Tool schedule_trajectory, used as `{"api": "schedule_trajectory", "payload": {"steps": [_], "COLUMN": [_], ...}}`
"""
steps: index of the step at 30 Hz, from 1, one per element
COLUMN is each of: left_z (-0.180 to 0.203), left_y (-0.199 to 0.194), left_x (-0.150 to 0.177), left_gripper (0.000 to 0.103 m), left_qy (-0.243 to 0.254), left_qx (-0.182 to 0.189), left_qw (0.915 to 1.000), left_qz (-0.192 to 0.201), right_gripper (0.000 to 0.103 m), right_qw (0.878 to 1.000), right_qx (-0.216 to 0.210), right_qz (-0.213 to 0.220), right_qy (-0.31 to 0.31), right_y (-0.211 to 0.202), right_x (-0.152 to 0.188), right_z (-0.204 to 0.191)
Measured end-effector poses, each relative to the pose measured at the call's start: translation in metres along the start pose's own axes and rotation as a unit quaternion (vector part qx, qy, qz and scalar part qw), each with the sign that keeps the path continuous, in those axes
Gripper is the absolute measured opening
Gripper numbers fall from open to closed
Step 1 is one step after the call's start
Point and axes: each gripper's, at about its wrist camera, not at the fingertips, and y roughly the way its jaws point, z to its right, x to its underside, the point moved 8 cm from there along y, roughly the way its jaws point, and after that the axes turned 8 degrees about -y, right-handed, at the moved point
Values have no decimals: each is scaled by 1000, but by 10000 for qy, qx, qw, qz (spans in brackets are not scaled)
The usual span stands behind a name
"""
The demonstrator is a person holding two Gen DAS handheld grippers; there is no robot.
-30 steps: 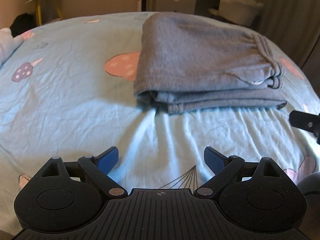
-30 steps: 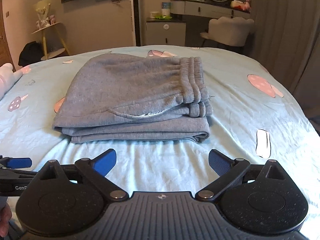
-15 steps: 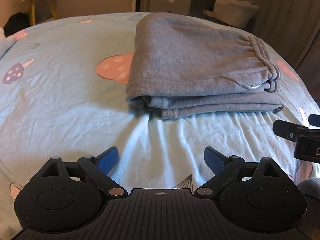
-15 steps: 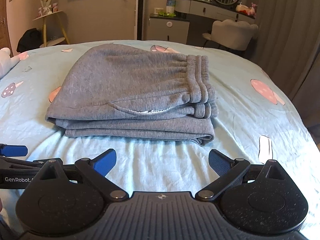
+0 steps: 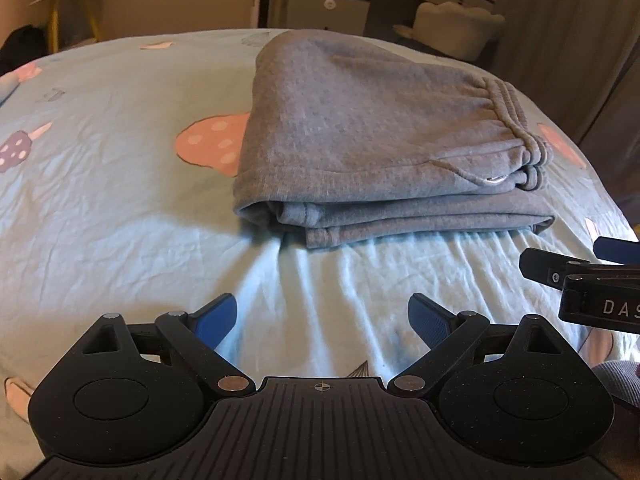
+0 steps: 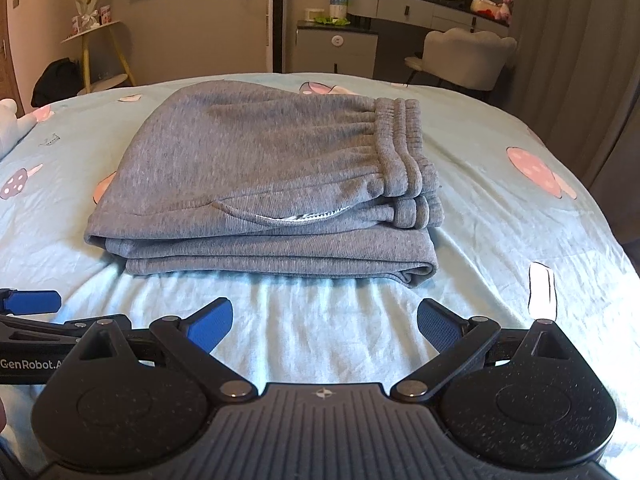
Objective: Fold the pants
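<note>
Grey sweatpants [image 5: 372, 136] lie folded in a flat stack on the light blue bed sheet [image 5: 100, 208], waistband at the right; they also show in the right wrist view [image 6: 272, 176]. My left gripper [image 5: 322, 320] is open and empty, a short way in front of the stack's near left corner. My right gripper [image 6: 324, 322] is open and empty, in front of the stack's near edge. Each gripper shows at the edge of the other's view: the right one [image 5: 588, 280], the left one [image 6: 32, 302].
The sheet [image 6: 500, 208] has pink and purple mushroom prints and wrinkles in front of the pants. Beyond the bed stand a cabinet [image 6: 336, 50], a pale chair [image 6: 464, 56], a dressing table with a round mirror, and a yellow-legged side table [image 6: 100, 40].
Both grippers have moved a little nearer to the folded pants and closer to each other. Both stay open. The pants have not moved.
</note>
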Motion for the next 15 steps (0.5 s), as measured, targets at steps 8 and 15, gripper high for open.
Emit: {"api": "schedule_trajectory", "payload": {"steps": [8, 15], "left_z": [0, 0], "left_y": [-2, -4], "left_x": [0, 0], "left_gripper": [96, 96], "left_qy": [-70, -68], "left_qx": [79, 96], "left_qw": [9999, 9999], "left_qz": [8, 13], "right_gripper": [99, 99], "right_qw": [10000, 10000], "right_qx": [15, 8], "right_qz": [36, 47], "right_qy": [24, 15], "right_y": [-2, -2], "right_x": [0, 0], "right_z": [1, 1]}}
